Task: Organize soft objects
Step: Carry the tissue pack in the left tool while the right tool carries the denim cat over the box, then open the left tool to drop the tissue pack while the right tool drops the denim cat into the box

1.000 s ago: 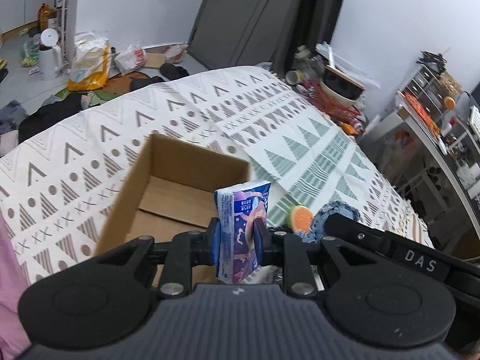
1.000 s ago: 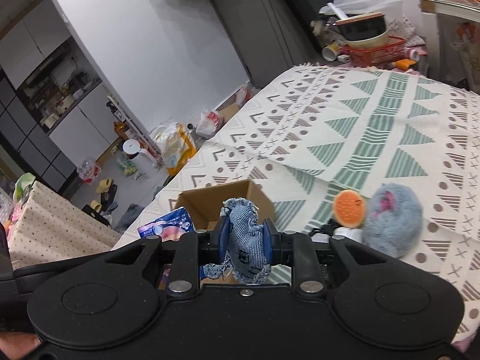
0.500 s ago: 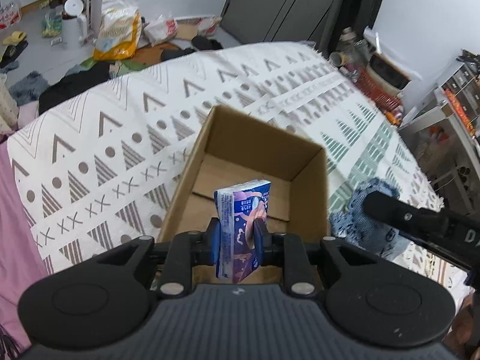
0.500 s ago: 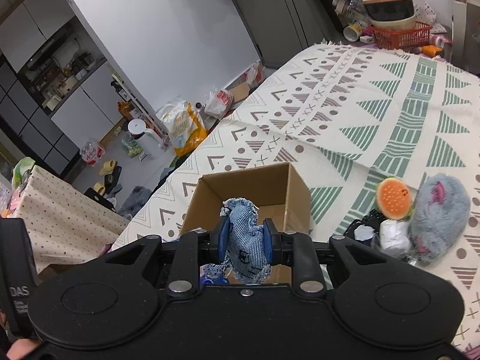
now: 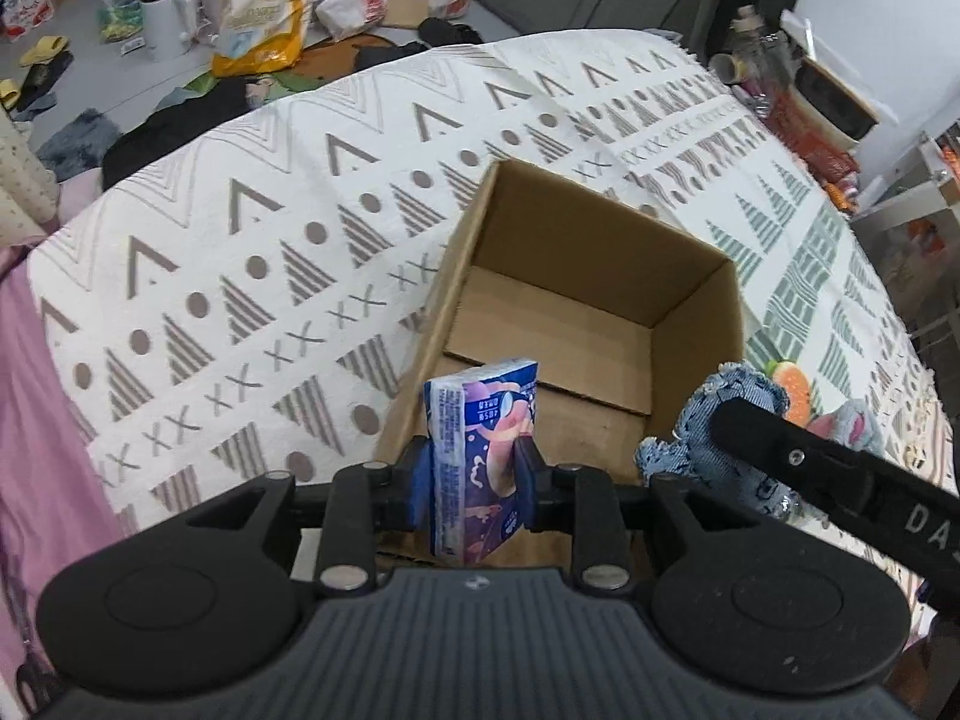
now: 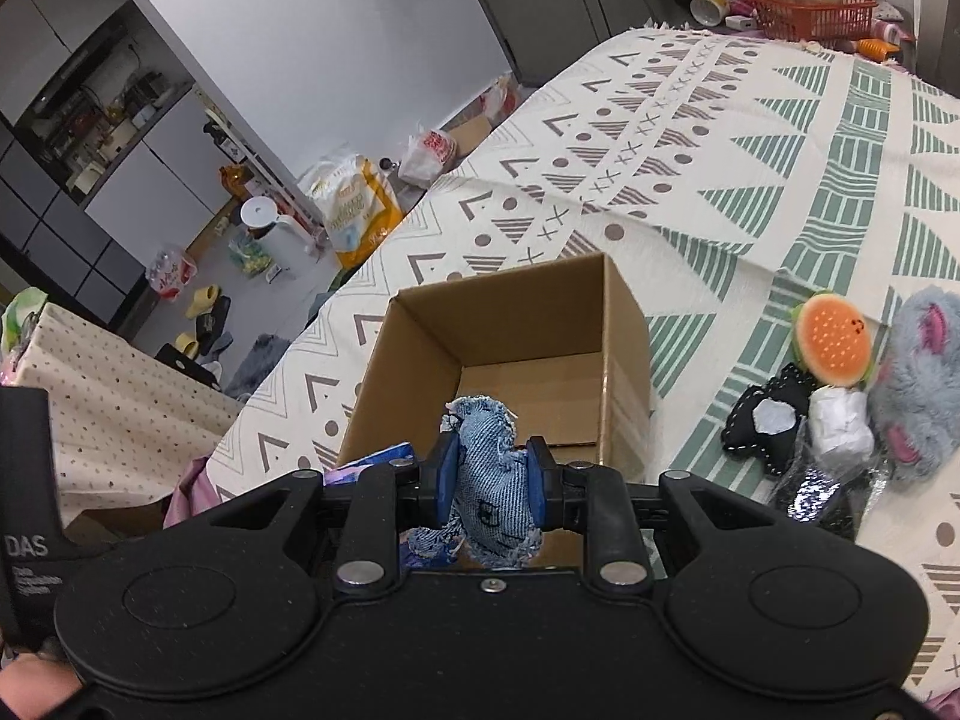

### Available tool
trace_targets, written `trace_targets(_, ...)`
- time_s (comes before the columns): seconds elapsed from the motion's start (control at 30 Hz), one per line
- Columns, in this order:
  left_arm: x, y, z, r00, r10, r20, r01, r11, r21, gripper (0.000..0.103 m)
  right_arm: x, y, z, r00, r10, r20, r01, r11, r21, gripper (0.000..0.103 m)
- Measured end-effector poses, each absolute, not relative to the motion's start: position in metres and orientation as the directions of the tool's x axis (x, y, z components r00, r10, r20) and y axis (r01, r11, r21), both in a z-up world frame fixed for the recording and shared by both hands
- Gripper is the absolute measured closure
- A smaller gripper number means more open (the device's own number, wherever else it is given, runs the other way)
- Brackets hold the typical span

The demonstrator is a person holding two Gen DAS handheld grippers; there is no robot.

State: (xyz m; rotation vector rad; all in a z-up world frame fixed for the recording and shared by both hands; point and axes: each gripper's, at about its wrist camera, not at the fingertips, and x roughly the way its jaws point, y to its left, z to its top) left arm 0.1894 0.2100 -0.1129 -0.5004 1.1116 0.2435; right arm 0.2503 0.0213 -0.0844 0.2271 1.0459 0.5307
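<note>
My left gripper [image 5: 477, 474] is shut on a blue and purple tissue pack [image 5: 480, 450], held upright over the near edge of an open cardboard box [image 5: 600, 276]. The box interior shows only bare cardboard. My right gripper [image 6: 492, 480] is shut on a frayed denim toy [image 6: 489, 474] above the near side of the same box [image 6: 510, 324]. In the left wrist view the denim toy [image 5: 714, 420] hangs at the box's right corner. A corner of the tissue pack [image 6: 384, 457] peeks out left of the right gripper.
The box sits on a patterned bedspread [image 5: 270, 240]. Right of it lie an orange slice plush [image 6: 831, 348], a grey fluffy plush [image 6: 924, 390], a black fabric piece [image 6: 762, 420] and a white wad [image 6: 840, 426]. Floor clutter lies beyond the bed's far edge [image 5: 240, 30].
Both grippers have moved closer over the box, which now looks larger and more centred. The denim toy has come right up to the box's right corner. Both grips are unchanged.
</note>
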Motion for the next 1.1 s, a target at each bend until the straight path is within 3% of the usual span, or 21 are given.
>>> trace_targets(0.07, 0.187, 0.213, -0.108, 0.440, -0.068, -0.895, -0.431, 0.859, -0.277, 0.073, 0.251, 0.023, -0.086, 0.386, 0.520, -0.762, -0.306, 0.851, 0.426, 0.079)
trace_targets(0.23, 0.181, 0.214, -0.094, 0.443, -0.050, -0.895, -0.415, 0.873, -0.255, 0.053, 0.252, 0.024, -0.091, 0.376, 0.523, -0.765, -0.297, 0.850, 0.435, 0.079)
trace_targets(0.43, 0.174, 0.214, -0.074, 0.472, -0.008, -0.882, -0.409, 0.884, -0.227, 0.037, 0.251, 0.026, -0.095, 0.360, 0.530, -0.768, -0.292, 0.845, 0.447, 0.079)
trace_targets(0.77, 0.167, 0.209, -0.060, 0.486, 0.022, -0.874, -0.413, 0.887, -0.207, 0.031, 0.244, 0.017, -0.089, 0.356, 0.547, -0.758, -0.283, 0.836, 0.470, 0.076)
trace_targets(0.9, 0.164, 0.203, -0.054, 0.485, 0.029, -0.874, -0.415, 0.888, -0.201, 0.025, 0.242, 0.006, -0.082, 0.370, 0.549, -0.749, -0.275, 0.835, 0.476, 0.050)
trace_targets(1.1, 0.161, 0.189, -0.046, 0.493, 0.043, -0.869, -0.401, 0.897, -0.184, 0.023, 0.239, -0.018, -0.069, 0.418, 0.533, -0.735, -0.287, 0.846, 0.450, 0.030)
